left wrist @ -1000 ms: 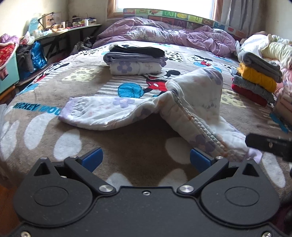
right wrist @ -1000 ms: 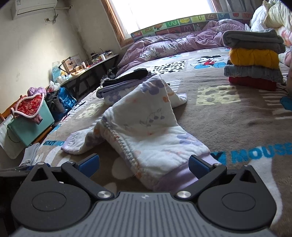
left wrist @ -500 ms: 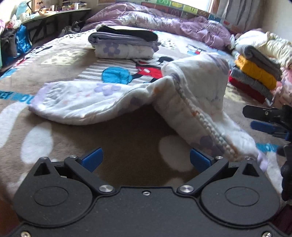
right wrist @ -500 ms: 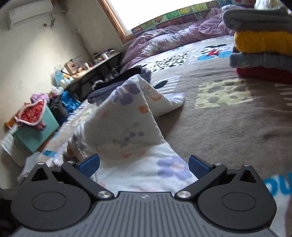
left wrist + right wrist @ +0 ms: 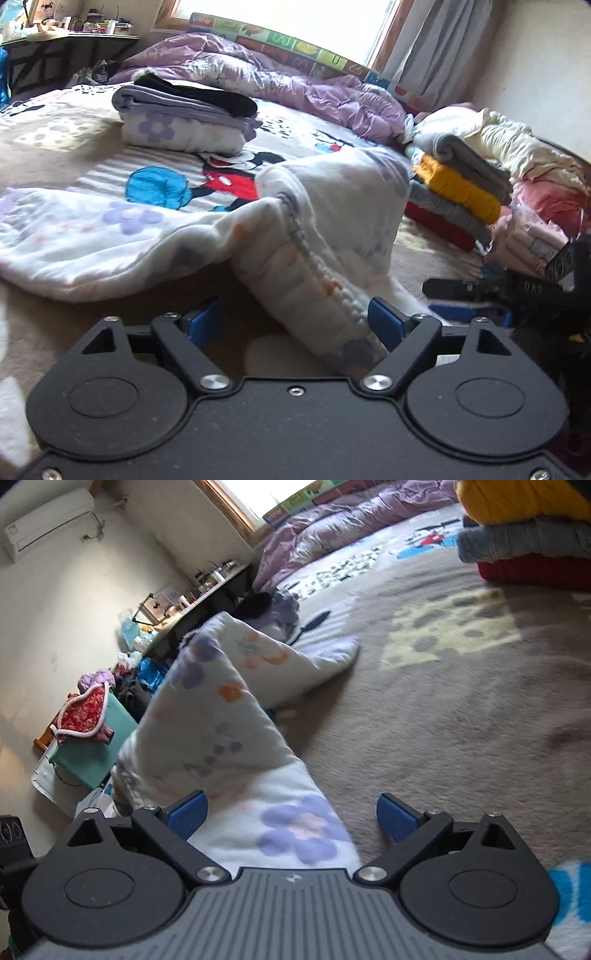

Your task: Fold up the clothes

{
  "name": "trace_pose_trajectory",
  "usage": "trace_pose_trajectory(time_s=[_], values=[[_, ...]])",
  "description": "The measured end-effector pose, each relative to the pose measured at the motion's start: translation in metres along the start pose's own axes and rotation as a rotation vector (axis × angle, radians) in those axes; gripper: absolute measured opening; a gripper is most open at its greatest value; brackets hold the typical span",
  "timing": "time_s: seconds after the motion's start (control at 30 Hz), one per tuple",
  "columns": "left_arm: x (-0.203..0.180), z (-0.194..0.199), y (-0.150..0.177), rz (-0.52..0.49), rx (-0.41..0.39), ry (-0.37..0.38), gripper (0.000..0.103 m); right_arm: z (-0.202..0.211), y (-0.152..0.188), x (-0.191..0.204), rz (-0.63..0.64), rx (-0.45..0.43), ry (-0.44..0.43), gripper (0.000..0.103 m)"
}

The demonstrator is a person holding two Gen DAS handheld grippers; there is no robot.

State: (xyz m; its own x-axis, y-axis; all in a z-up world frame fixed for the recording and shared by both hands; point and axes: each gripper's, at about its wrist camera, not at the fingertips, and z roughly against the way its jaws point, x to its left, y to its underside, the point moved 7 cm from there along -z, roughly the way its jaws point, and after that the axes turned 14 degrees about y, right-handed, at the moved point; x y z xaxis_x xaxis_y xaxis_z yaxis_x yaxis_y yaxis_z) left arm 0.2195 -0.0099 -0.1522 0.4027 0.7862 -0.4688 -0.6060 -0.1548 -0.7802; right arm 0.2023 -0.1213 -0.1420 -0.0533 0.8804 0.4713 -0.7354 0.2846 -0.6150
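A white padded garment with purple and orange flowers (image 5: pixel 177 236) lies crumpled on the Mickey Mouse bed cover (image 5: pixel 51 332). My left gripper (image 5: pixel 295 325) is open, with the garment's ribbed hem running down between its blue pads. My right gripper (image 5: pixel 291 816) is open, and the garment's near end (image 5: pixel 280 812) lies between its pads. The right gripper also shows at the right edge of the left wrist view (image 5: pixel 480 295).
A folded stack of white, grey and black clothes (image 5: pixel 184 118) sits behind the garment. A stack of grey, yellow and red clothes (image 5: pixel 458 192) is at the right. A purple duvet (image 5: pixel 295 85) lies along the headboard. A teal bin (image 5: pixel 92 749) stands beside the bed.
Both grippers have moved forward onto the garment. Its hem now lies between the left pads and its near end between the right pads. Both stay open.
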Motion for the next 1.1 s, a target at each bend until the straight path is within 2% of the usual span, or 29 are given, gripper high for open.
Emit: trace_pose_trajectory(time_s=[0.03, 0.13, 0.2, 0.33, 0.4, 0.47, 0.7, 0.8, 1.03, 1.1], values=[[0.0, -0.003, 0.001, 0.007, 0.001, 0.011, 0.074, 0.0, 0.001, -0.002, -0.005, 0.009, -0.002, 0.097], [-0.002, -0.013, 0.004, 0.028, 0.013, 0.041, 0.072, -0.001, 0.008, -0.005, -0.003, 0.033, -0.012, 0.083], [-0.004, -0.017, 0.007, 0.025, 0.02, 0.048, 0.069, 0.0, 0.012, -0.006, 0.0, 0.046, -0.025, 0.066], [-0.009, -0.019, 0.01, 0.011, 0.026, 0.057, 0.054, 0.004, 0.016, -0.008, -0.011, 0.058, -0.064, 0.046], [-0.011, -0.018, 0.011, 0.004, 0.025, 0.063, 0.05, 0.01, 0.017, -0.007, -0.003, 0.044, -0.076, 0.032], [-0.014, -0.017, 0.011, 0.003, 0.022, 0.071, 0.046, 0.018, 0.014, -0.005, 0.009, 0.02, -0.088, 0.024], [-0.039, -0.015, 0.014, 0.023, 0.034, 0.163, 0.042, 0.061, 0.001, -0.006, 0.019, -0.118, -0.129, 0.017], [-0.06, -0.015, 0.018, 0.019, 0.062, 0.234, 0.042, 0.083, -0.006, -0.016, 0.002, -0.192, -0.137, 0.015], [-0.112, -0.027, 0.039, -0.02, 0.171, 0.364, 0.044, 0.124, -0.018, -0.052, -0.044, -0.323, -0.079, 0.011], [-0.122, -0.031, 0.047, -0.068, 0.231, 0.384, 0.049, 0.127, -0.021, -0.065, -0.061, -0.339, -0.049, 0.002]])
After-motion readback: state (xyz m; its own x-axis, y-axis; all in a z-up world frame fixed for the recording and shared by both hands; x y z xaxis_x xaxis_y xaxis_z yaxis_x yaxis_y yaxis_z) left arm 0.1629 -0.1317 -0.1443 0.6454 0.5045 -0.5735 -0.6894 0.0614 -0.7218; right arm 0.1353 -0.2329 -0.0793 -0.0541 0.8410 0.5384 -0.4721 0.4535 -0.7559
